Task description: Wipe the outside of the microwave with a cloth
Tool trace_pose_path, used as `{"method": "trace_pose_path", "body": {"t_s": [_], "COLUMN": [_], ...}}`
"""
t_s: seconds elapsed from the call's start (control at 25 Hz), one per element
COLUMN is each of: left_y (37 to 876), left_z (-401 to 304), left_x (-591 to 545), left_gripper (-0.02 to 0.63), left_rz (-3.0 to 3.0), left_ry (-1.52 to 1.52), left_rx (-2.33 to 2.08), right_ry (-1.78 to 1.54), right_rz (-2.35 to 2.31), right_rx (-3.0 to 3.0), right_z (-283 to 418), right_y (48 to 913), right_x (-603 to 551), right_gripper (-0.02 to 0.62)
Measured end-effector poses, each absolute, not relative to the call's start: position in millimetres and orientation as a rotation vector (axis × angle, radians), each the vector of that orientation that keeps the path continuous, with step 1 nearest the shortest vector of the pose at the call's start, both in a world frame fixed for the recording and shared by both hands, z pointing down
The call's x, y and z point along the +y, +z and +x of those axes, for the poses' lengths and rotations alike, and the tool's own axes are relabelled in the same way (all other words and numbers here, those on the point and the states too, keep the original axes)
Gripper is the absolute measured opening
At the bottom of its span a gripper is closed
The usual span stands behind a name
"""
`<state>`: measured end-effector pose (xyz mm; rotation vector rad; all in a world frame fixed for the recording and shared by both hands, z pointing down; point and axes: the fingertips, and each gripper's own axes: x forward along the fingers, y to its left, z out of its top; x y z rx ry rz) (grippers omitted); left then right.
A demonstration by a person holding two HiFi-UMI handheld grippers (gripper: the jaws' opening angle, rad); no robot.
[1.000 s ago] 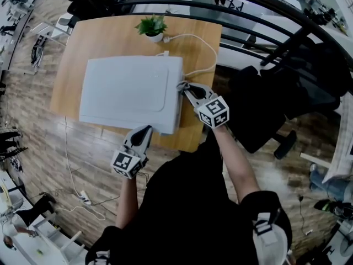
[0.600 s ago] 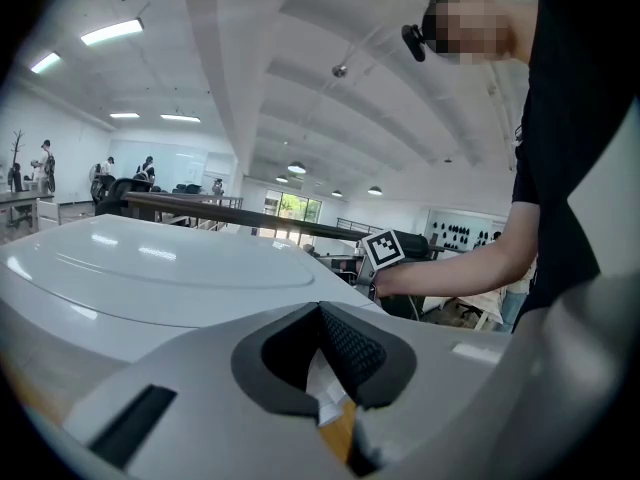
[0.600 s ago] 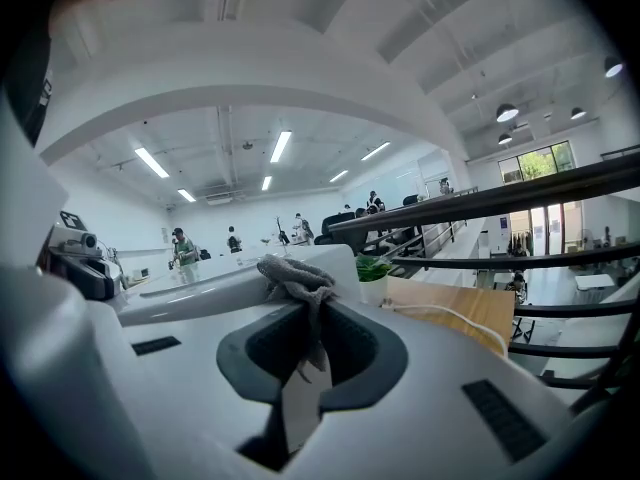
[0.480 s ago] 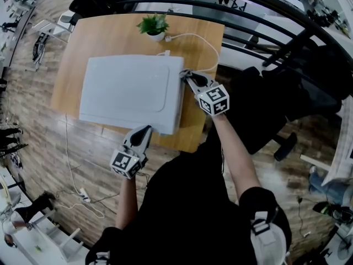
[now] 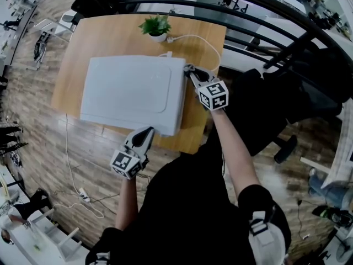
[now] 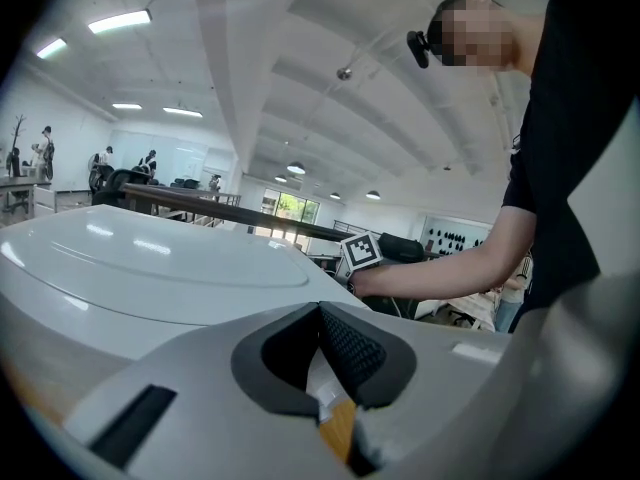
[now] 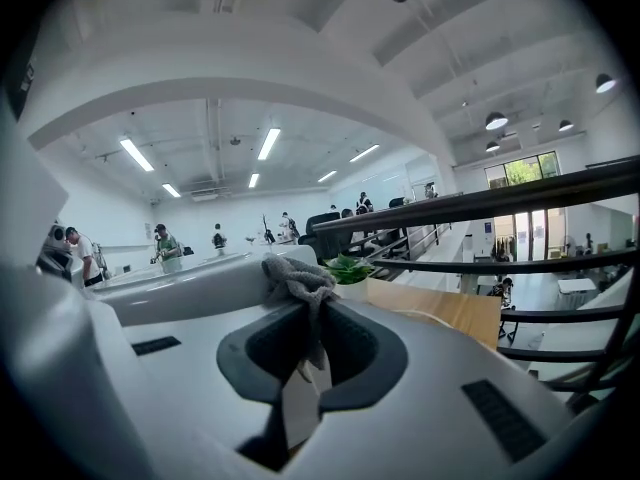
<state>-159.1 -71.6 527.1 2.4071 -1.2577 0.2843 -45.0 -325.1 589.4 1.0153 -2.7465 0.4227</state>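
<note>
Fingers (image 7: 365,353) of the right gripper (image 5: 191,70) are pinched on a small crumpled grey cloth (image 7: 297,280) at the right-hand top edge of the boxy white microwave (image 5: 132,90) on the wooden table (image 5: 99,37). The left gripper (image 5: 144,134) hangs closed and empty by its nearest corner. Soft and light, the cloth will probably bunch and slip, so a deep bite on a fold suits it.

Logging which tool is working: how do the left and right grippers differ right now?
The right gripper pinches a grey cloth at the microwave edge; the left gripper holds nothing, jaws together. The right is at the far corner, the left by the near edge. Both point toward the microwave.
</note>
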Motion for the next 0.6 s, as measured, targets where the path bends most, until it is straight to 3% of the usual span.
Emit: {"method": "trace_pose_path", "body": {"t_s": [0.6], "left_y": [528.3], "left_z": [-157.6], "left_x": [-71.9], "left_gripper": [0.002], "left_rz": [2.418], "left_ry": [0.310], "left_rx": [-1.260], "right_ry": [0.410], "right_rz": [1.028], "right_rx": [-2.700], "right_z": [-44.6], "right_y": [600.6], "right_x": [-346.3], "right_gripper": [0.026]}}
